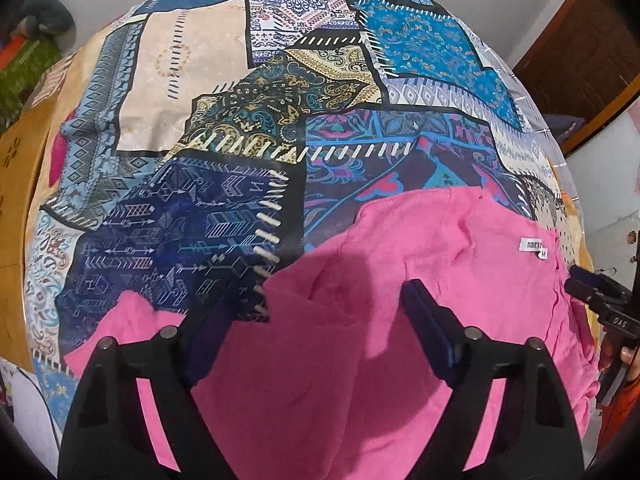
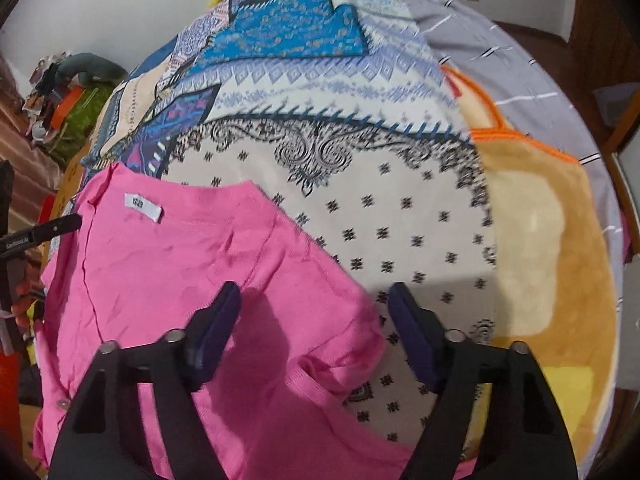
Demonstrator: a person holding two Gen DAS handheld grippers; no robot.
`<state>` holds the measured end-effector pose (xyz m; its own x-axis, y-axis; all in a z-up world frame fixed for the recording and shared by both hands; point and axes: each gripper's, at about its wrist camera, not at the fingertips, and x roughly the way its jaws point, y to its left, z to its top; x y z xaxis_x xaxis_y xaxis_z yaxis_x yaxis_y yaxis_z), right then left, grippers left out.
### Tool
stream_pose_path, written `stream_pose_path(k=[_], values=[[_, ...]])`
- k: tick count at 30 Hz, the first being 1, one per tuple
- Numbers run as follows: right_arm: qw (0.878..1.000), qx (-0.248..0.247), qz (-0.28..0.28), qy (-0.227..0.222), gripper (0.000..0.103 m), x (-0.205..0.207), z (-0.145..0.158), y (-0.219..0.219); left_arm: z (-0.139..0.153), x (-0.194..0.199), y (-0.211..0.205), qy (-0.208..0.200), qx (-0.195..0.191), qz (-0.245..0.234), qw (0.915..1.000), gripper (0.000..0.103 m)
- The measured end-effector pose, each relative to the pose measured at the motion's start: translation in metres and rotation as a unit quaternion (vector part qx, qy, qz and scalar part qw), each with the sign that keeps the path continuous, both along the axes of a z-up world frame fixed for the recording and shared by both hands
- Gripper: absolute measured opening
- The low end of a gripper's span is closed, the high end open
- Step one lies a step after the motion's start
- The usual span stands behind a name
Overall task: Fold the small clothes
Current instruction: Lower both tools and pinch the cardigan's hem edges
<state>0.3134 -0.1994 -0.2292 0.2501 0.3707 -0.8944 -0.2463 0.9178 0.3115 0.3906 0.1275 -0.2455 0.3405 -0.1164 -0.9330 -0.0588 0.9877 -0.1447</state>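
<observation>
A pink knit garment (image 1: 420,280) lies spread on a patchwork-print bedspread (image 1: 200,128), with a white size label (image 1: 534,247) near its collar. My left gripper (image 1: 320,304) is open just above the garment's left part, with nothing between its fingers. In the right wrist view the same pink garment (image 2: 180,280) fills the lower left, its label (image 2: 143,207) up. My right gripper (image 2: 314,300) is open over the garment's right edge. The right gripper also shows at the far right of the left wrist view (image 1: 600,300).
The bedspread (image 2: 360,208) covers the bed. A tan plush blanket with orange trim (image 2: 560,260) lies at the right. A grey striped sheet (image 2: 500,48) lies beyond. Clutter and a green item (image 2: 76,116) sit at the far left. A wooden door (image 1: 580,48) stands at the right.
</observation>
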Motion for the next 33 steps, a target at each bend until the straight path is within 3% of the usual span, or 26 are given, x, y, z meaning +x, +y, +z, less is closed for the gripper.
stream_pose_path(k=[3,7,9,11,13,18,27,33], values=[[1.0,-0.003,0.014,-0.002,0.063,-0.003,-0.005,0.009,0.004,0.0,-0.006,-0.016,-0.008,-0.011,0.9998,0.075],[0.999,0.01,0.029,-0.021,0.035,0.001,-0.005,0.015,0.009,-0.002,-0.013,-0.032,-0.019,-0.023,0.999,0.054],[0.999,0.011,0.039,-0.022,0.023,0.004,-0.005,0.022,0.011,-0.002,-0.016,-0.036,-0.021,-0.026,0.9988,0.041],[0.998,0.013,0.052,-0.023,0.009,0.005,-0.004,0.031,0.012,-0.001,-0.018,-0.035,-0.029,-0.028,0.9986,0.017],[0.997,-0.004,0.061,-0.037,0.008,0.005,-0.001,0.04,0.013,-0.001,-0.018,-0.032,-0.03,-0.023,0.9988,0.009],[0.994,-0.022,0.074,-0.076,0.007,0.009,0.018,0.053,0.029,-0.007,-0.011,-0.059,-0.008,-0.008,0.9982,0.007],[0.987,-0.034,0.05,-0.15,0.007,0.046,0.079,0.073,0.071,-0.007,0.023,-0.112,0.023,0.039,0.9927,0.006],[0.983,-0.052,0.044,-0.172,0.007,0.078,0.089,0.094,0.071,0.01,0.034,-0.115,0.024,0.057,0.9915,0.006]])
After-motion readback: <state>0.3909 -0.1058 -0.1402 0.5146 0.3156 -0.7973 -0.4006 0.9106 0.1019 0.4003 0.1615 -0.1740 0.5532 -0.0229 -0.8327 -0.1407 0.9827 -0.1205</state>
